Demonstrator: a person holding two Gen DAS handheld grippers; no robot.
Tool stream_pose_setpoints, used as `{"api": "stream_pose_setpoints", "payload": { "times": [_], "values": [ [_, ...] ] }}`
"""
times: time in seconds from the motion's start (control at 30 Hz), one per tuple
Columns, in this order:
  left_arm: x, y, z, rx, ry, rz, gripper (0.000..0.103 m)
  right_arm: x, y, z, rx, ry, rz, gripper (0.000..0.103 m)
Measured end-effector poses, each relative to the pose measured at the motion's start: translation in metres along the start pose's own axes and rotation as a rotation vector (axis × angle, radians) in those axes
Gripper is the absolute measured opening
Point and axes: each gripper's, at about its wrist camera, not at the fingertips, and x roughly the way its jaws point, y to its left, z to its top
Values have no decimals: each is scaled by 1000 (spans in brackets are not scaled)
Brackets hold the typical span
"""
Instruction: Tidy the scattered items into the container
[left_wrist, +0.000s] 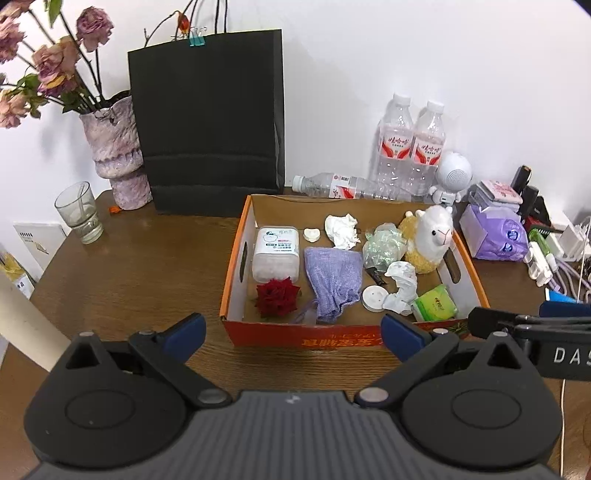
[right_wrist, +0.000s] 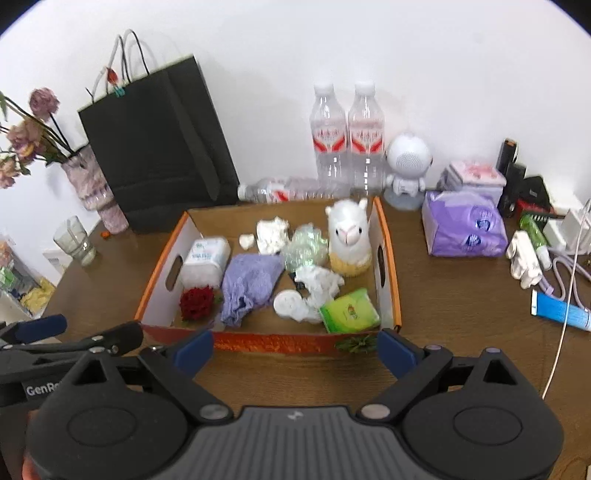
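An orange cardboard box (left_wrist: 236, 258) (right_wrist: 388, 258) stands on the brown table. Inside lie a white plastic jar (left_wrist: 275, 254), a red rose (left_wrist: 277, 297), a purple cloth (left_wrist: 334, 280), crumpled tissues (left_wrist: 341, 229), a white disc (left_wrist: 375, 298), a green tissue pack (left_wrist: 434, 304) and a plush alpaca (left_wrist: 432, 236). They also show in the right wrist view: alpaca (right_wrist: 349, 232), green pack (right_wrist: 349, 310), cloth (right_wrist: 249, 284). My left gripper (left_wrist: 293, 334) is open and empty, just in front of the box. My right gripper (right_wrist: 295, 349) is open and empty at the box's front wall.
A black paper bag (left_wrist: 207, 122), a vase of dried flowers (left_wrist: 114, 147) and a glass (left_wrist: 79, 212) stand behind left. Water bottles (left_wrist: 410, 147), a white speaker figure (left_wrist: 452, 173), a purple tissue pack (right_wrist: 461, 225), cables and a blue tube (right_wrist: 561, 314) crowd the right.
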Motion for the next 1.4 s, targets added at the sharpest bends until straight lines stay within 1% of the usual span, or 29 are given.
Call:
{"api": "stream_pose_setpoints", "payload": {
  "times": [0.07,0.17,0.23,0.43,0.63,0.73,0.8,0.93,1.03,1.1,1.2,1.4],
  "values": [
    [-3,-1,-7,-1,-29,14,103,-1,-1,-7,4,-16,5,96],
    [-10,-1,-22,10,-119,28,103,-3,0,-19,4,-36,4,96],
    [-13,-1,-33,9,-162,27,103,-6,1,-26,-13,-68,0,96],
    [-19,-2,-66,15,-242,20,103,-18,3,-58,-67,-199,-15,98],
    [-13,-2,-102,6,-291,-5,103,-12,-8,-97,-56,-267,-1,101],
    [-10,-2,-120,11,-333,-20,103,-8,-12,-116,-51,-306,7,102],
    [-7,-4,-132,23,-352,-16,103,-4,-15,-127,-41,-326,13,103],
    [2,-6,-153,68,-370,6,103,9,-21,-148,-34,-325,17,103],
    [10,-4,-168,60,-368,-12,103,19,-24,-163,-28,-316,8,103],
    [16,-1,-176,51,-362,-30,103,22,-23,-172,-29,-329,-7,103],
    [21,1,-186,66,-346,-31,103,26,-19,-185,-51,-329,-27,103],
    [19,3,-200,101,-327,-1,103,33,-18,-204,-50,-294,1,103]
  ]
}}
